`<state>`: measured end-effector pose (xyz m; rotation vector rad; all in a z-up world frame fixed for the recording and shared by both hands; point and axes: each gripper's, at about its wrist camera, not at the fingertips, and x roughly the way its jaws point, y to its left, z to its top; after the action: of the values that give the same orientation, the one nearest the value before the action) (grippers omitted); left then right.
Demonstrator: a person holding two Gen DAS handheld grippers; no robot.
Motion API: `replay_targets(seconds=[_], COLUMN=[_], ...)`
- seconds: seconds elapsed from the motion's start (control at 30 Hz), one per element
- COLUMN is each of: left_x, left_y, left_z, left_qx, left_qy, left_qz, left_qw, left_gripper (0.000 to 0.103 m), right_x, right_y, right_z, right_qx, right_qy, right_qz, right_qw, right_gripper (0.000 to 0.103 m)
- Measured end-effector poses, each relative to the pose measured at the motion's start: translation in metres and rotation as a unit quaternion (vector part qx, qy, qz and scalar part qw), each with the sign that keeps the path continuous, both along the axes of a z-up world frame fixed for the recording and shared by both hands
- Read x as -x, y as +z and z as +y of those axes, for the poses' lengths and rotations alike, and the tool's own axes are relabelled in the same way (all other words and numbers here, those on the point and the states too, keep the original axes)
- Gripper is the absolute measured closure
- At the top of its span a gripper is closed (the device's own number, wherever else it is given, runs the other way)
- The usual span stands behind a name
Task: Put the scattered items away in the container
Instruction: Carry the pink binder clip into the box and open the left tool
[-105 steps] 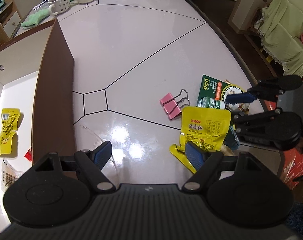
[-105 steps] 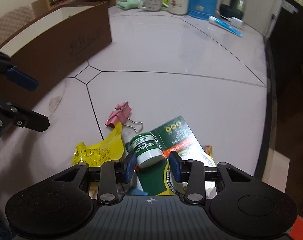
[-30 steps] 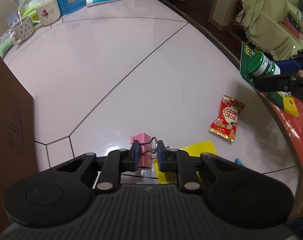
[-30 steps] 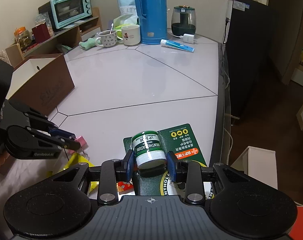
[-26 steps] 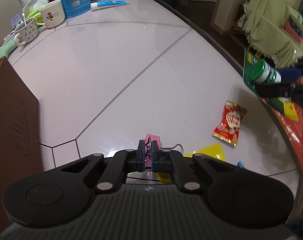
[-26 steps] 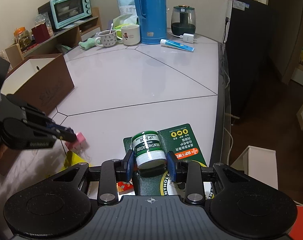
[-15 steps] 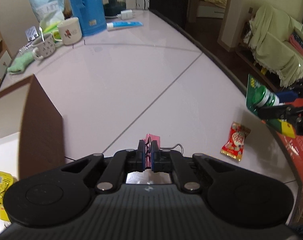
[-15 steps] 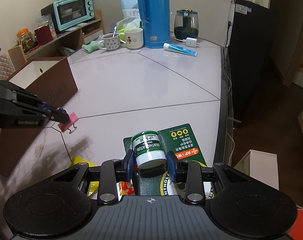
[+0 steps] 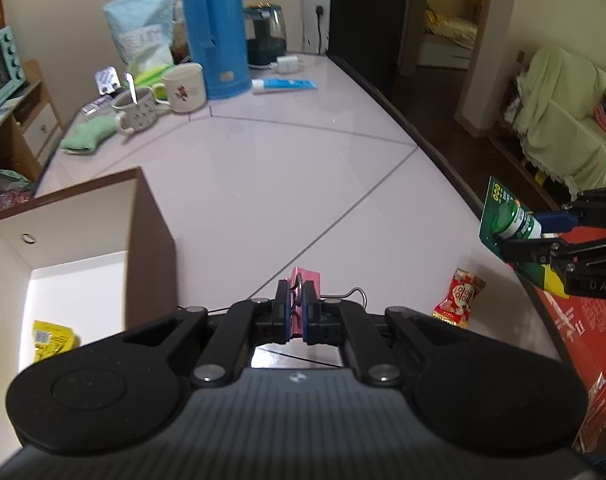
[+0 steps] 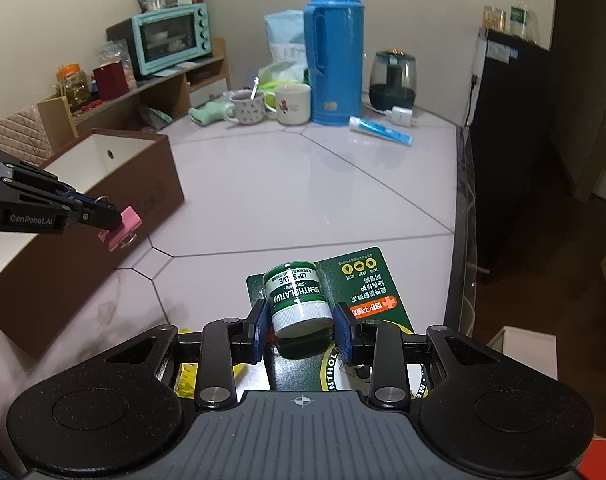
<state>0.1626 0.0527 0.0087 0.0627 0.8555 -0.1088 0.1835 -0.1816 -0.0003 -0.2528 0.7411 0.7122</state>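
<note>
Box [image 10: 83, 248] sits at the table's [image 9: 303, 168] left edge; left gripper [image 9: 297, 314] pinches a pink binder clip [image 9: 306, 280] beside it, right gripper [image 10: 301, 330] clamps a lip-salve pack [image 10: 299, 298]

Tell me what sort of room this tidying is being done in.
Most likely a home dining or kitchen area: a teal toaster oven on a shelf, a blue thermos and mugs on the table, and a covered sofa beyond.

Yellow packet [image 9: 49, 340] in the box [image 9: 151, 240] half hidden behind the left gripper's [image 9: 297, 312] body
</note>
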Motion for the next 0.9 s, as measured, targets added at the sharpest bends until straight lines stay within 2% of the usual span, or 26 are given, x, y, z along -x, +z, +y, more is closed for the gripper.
replay_targets(seconds=[0.43,0.9], left_x=[0.055,0.109], left_y=[0.042,0.067], left_z=[0.022,0.091], left_qx=[-0.001,-0.022], left_qy=[0.039,0.107], left_qz=[-0.051,-0.066], left_qw=[0.9979,0.9918], left_gripper=[0.1,0.1], right_x=[0.034,0.068], right_y=[0.034,0.061], right_z=[0.025,0.106], right_qx=[-0.02,-0.047], right_qy=[0.041,0.126], right_qz=[-0.051,-0.08], right_qw=[0.998,0.988], right_gripper=[0.07,0.07])
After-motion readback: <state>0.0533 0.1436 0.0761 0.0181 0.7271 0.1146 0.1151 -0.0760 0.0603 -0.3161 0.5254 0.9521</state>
